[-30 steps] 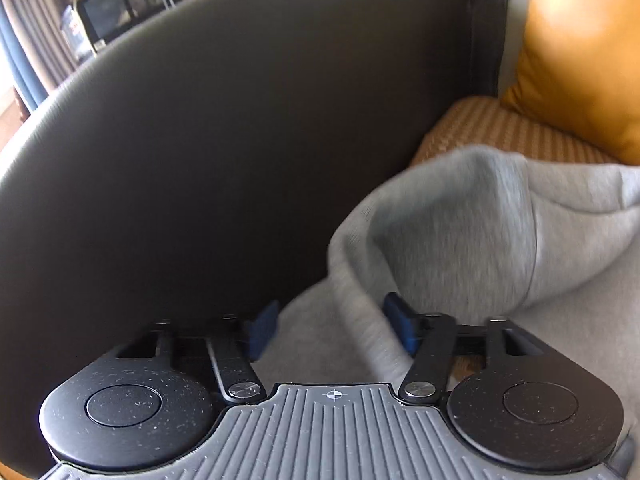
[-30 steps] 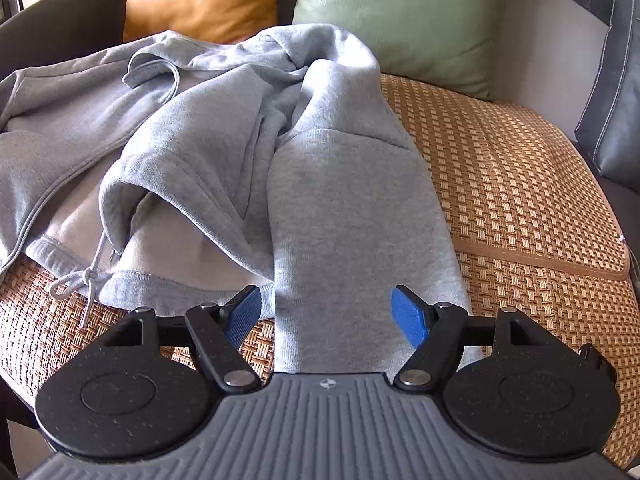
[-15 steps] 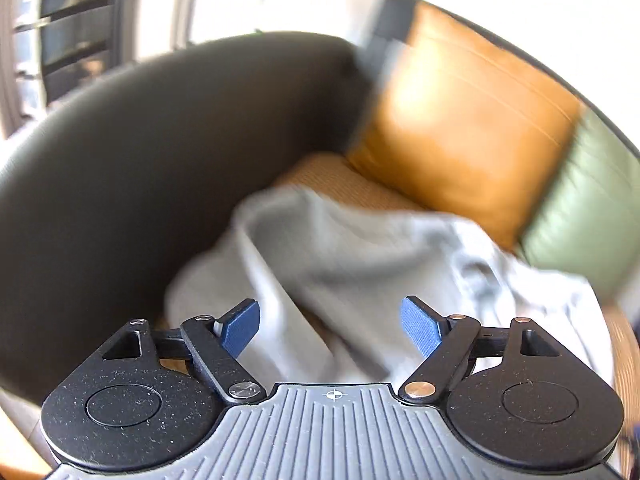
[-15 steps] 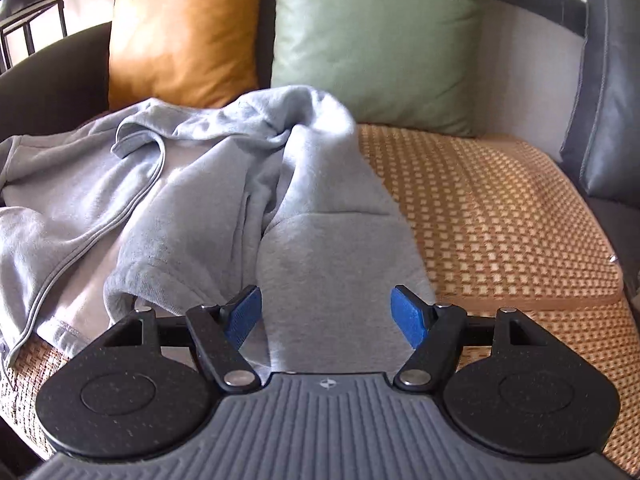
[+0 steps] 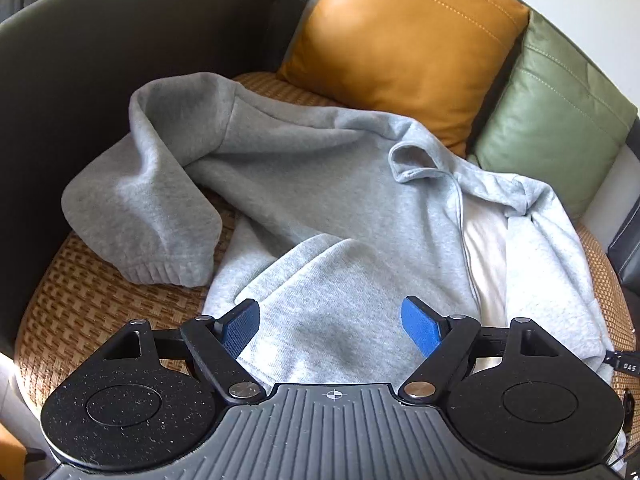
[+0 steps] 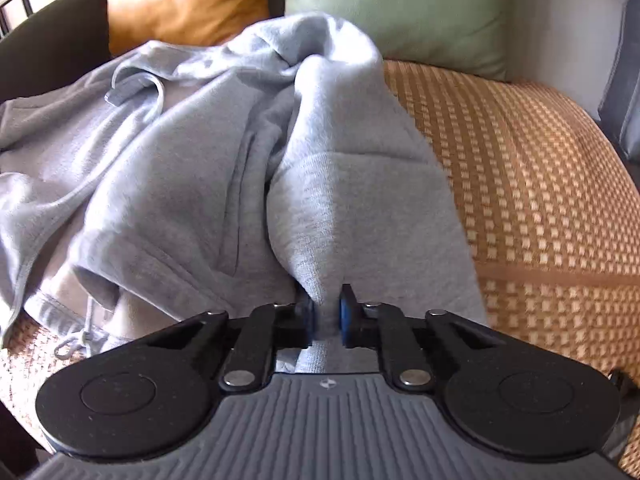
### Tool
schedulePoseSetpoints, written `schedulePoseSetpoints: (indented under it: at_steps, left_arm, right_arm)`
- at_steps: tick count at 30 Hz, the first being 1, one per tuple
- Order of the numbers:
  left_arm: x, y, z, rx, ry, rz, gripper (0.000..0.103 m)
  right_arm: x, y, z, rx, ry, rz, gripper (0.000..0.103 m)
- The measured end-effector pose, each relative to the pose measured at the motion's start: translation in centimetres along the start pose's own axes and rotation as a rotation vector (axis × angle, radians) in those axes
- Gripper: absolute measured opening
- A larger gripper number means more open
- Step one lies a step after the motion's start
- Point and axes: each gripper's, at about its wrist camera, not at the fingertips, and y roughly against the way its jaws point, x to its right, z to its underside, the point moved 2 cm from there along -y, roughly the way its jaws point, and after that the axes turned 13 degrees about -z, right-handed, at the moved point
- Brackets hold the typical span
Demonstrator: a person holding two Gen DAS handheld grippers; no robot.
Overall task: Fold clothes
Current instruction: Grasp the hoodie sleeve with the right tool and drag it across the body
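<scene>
A grey zip hoodie [image 5: 320,184] lies spread and rumpled on the woven sofa seat, its zip open and pale lining showing. One sleeve [image 5: 152,208] curls toward the dark armrest. My left gripper [image 5: 330,320] hovers open over a folded flap near the hem, with nothing pinched. In the right wrist view the hoodie [image 6: 168,184] fills the left half. My right gripper [image 6: 327,312] is closing, and its blue pads pinch a ridge of the other sleeve [image 6: 360,200].
An orange cushion [image 5: 400,32] and a green cushion [image 5: 560,120] lean on the sofa back behind the hoodie. A dark curved armrest [image 5: 80,60] bounds the left side. Woven mat [image 6: 520,180] stretches bare to the right of the sleeve.
My left gripper swung away from the armrest and now looks over the whole hoodie, jaws a little wider. My right gripper closed its open jaws onto the sleeve fabric.
</scene>
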Motion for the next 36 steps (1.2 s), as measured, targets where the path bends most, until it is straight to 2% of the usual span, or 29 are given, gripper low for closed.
schedulePoseSetpoints:
  at_steps: [5, 11, 15, 18, 21, 24, 25, 27, 28, 30, 33, 34, 36]
  left_arm:
    - [0.2, -0.8, -0.7, -0.008, 0.002, -0.012, 0.087]
    - [0.7, -2.0, -0.8, -0.024, -0.012, -0.031, 0.087]
    - [0.8, -2.8, -1.2, -0.026, -0.014, -0.043, 0.087]
    - [1.0, -3.7, -1.4, -0.034, -0.015, -0.057, 0.087]
    - [1.2, -4.5, -1.4, -0.038, -0.029, -0.076, 0.087]
    - [1.7, -4.9, -1.5, -0.036, -0.054, -0.091, 0.087]
    - [1.9, -5.0, -1.6, -0.034, -0.063, -0.096, 0.087]
    - [2.2, -4.9, -1.6, -0.029, -0.076, -0.099, 0.087]
    - [2.3, -4.6, -1.6, -0.024, -0.073, -0.084, 0.087]
    - [2.5, -3.9, -1.5, -0.014, -0.067, -0.054, 0.087]
    - [2.7, -2.8, -1.2, -0.005, -0.06, -0.014, 0.087]
    - [2.7, -2.6, -0.9, -0.004, -0.058, -0.006, 0.087]
    - [2.8, -2.1, -0.5, -0.004, -0.051, 0.007, 0.087]
  right_arm:
    - [2.1, 5.2, -4.6, 0.072, 0.022, 0.034, 0.01]
    - [7.7, 7.6, -9.2, 0.148, -0.042, 0.161, 0.01]
    - [13.3, 4.9, -10.1, 0.125, -0.174, 0.234, 0.01]
    - [17.0, 1.3, -8.8, 0.072, -0.306, 0.251, 0.01]
    - [18.9, -2.3, -6.4, 0.011, -0.379, 0.259, 0.011]
    - [19.4, -3.8, -4.6, 0.037, -0.405, 0.25, 0.015]
    - [19.5, -3.6, -4.3, 0.058, -0.41, 0.254, 0.019]
    - [19.2, -2.2, -4.2, 0.077, -0.411, 0.27, 0.034]
    - [19.1, -1.4, -4.1, 0.085, -0.411, 0.28, 0.047]
    - [18.6, 0.5, -3.9, 0.112, -0.417, 0.279, 0.051]
    - [16.9, 4.7, -2.6, 0.186, -0.476, 0.168, 0.061]
    - [16.3, 5.5, -2.0, 0.192, -0.493, 0.128, 0.068]
    - [15.1, 6.9, -0.5, 0.192, -0.523, 0.05, 0.07]
